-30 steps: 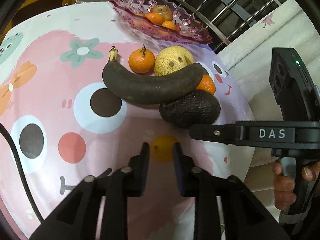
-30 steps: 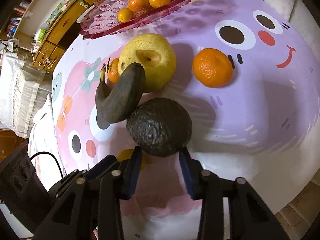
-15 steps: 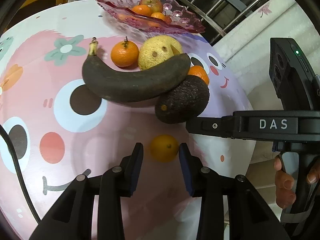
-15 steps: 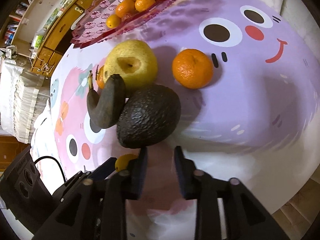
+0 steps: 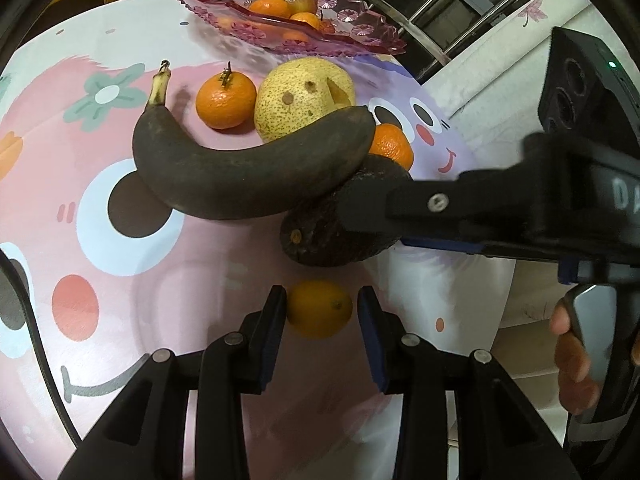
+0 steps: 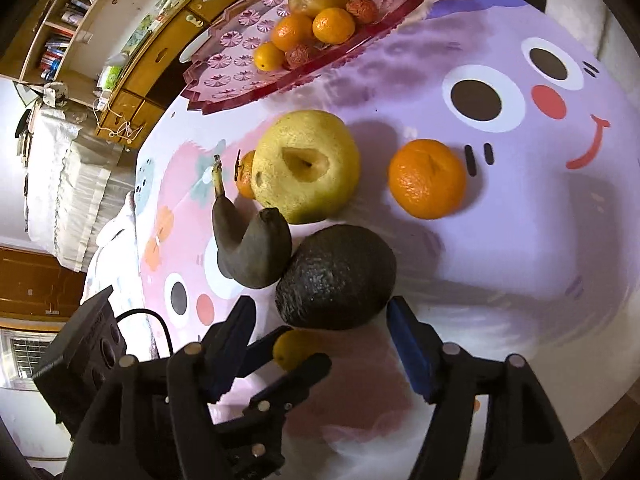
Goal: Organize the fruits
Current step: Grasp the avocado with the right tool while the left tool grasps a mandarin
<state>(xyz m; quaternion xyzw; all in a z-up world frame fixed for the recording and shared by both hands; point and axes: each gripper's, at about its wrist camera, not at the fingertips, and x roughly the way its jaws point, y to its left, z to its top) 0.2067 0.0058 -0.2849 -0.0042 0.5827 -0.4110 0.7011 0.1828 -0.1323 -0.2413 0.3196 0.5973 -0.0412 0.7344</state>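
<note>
On tabletop [image 5: 120, 320]: banana [image 5: 248, 176] leaning across avocado [image 5: 332, 236], before pear [image 5: 304, 100]. Behind, dish [image 5: 280, 8] holding fruit. Nearest, kumquat [image 5: 320, 310].

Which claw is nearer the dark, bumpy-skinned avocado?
Right. The right claw straddles the dark, bumpy-skinned avocado's near end, jaws opening around it. The left claw sits further back, around the small yellow-orange citrus.
</note>
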